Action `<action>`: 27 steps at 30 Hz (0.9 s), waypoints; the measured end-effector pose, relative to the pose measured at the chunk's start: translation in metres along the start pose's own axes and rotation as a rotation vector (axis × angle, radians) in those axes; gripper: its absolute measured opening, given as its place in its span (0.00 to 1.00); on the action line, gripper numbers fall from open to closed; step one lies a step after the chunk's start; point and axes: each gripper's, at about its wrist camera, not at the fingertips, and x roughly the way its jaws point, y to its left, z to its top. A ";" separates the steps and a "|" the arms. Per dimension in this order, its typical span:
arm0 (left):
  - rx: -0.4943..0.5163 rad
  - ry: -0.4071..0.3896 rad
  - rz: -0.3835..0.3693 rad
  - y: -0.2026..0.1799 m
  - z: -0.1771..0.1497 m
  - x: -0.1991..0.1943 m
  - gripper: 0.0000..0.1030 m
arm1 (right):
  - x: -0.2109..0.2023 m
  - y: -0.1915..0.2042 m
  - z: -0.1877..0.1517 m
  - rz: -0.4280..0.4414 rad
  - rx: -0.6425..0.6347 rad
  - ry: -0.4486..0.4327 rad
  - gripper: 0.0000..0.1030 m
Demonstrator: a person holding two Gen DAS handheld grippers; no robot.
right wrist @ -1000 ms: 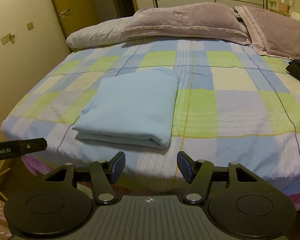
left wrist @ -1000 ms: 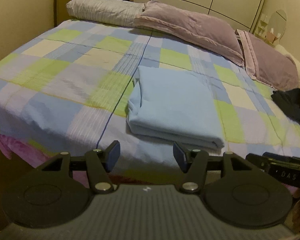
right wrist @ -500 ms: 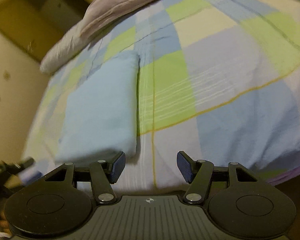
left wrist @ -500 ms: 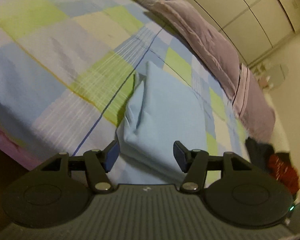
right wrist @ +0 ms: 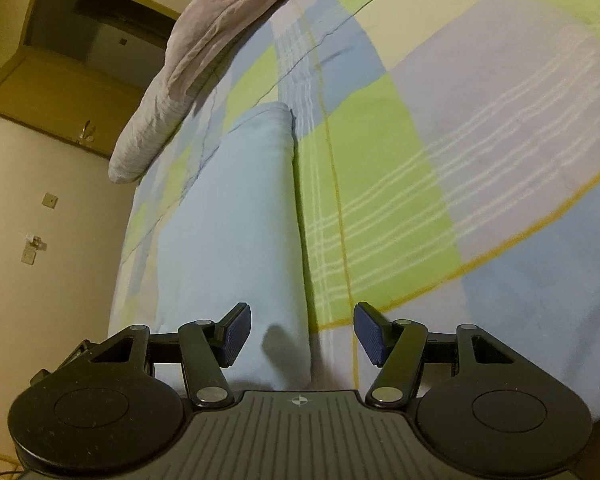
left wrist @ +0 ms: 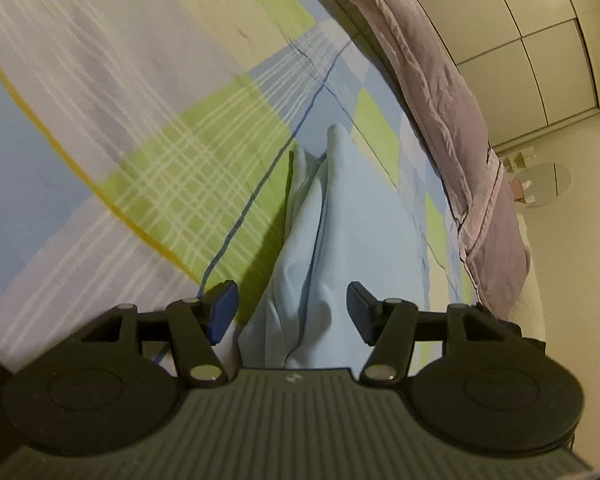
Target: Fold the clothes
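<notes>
Light-blue garment (left wrist: 352, 216) lies folded in flat stack on checked bedspread (left wrist: 148, 120), near bed's front edge; layered open edges face left side, smooth fold (right wrist: 300, 216) faces right. Left gripper (left wrist: 292, 312) low over near left corner, tilted, jaws wide, straddling layered edge, gripping nothing. Right gripper (right wrist: 302, 334) low over near right corner, jaws wide, straddling folded edge, holding nothing. Pose fits either another fold or lifting finished stack.

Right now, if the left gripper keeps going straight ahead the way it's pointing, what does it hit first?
Probably the folded light blue garment: its near edge already sits between the open left gripper, though height above it is unclear.
</notes>
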 end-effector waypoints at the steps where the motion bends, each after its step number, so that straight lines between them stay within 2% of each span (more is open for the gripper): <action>1: -0.005 0.004 0.003 -0.001 -0.002 -0.001 0.54 | 0.003 0.001 0.002 0.001 -0.004 0.002 0.59; 5: -0.038 0.006 0.023 -0.004 -0.014 -0.014 0.53 | 0.011 0.007 0.003 0.002 -0.013 0.019 0.59; 11: -0.246 -0.046 -0.073 0.010 -0.058 -0.050 0.53 | 0.001 -0.003 -0.007 0.030 0.026 0.043 0.59; 13: -0.272 -0.073 -0.095 0.011 -0.067 -0.047 0.54 | -0.006 -0.006 -0.009 0.026 0.034 0.036 0.59; 19: -0.354 -0.114 -0.091 0.009 -0.079 -0.011 0.52 | -0.033 -0.012 -0.004 -0.015 0.030 -0.021 0.59; 20: -0.363 -0.123 -0.098 0.009 -0.081 -0.006 0.47 | -0.037 -0.013 -0.003 -0.019 0.031 -0.030 0.59; 21: -0.361 -0.127 -0.091 0.008 -0.082 -0.002 0.24 | -0.040 -0.014 -0.002 -0.022 0.032 -0.038 0.59; 22: -0.357 -0.129 -0.082 0.008 -0.082 0.002 0.17 | -0.044 -0.015 -0.001 -0.026 0.034 -0.046 0.59; 24: -0.289 -0.146 -0.067 0.003 -0.069 -0.006 0.13 | -0.047 -0.017 0.001 -0.035 0.035 -0.054 0.59; 27: -0.182 -0.172 -0.046 -0.004 -0.047 -0.019 0.11 | -0.047 -0.018 0.009 -0.049 0.024 -0.061 0.59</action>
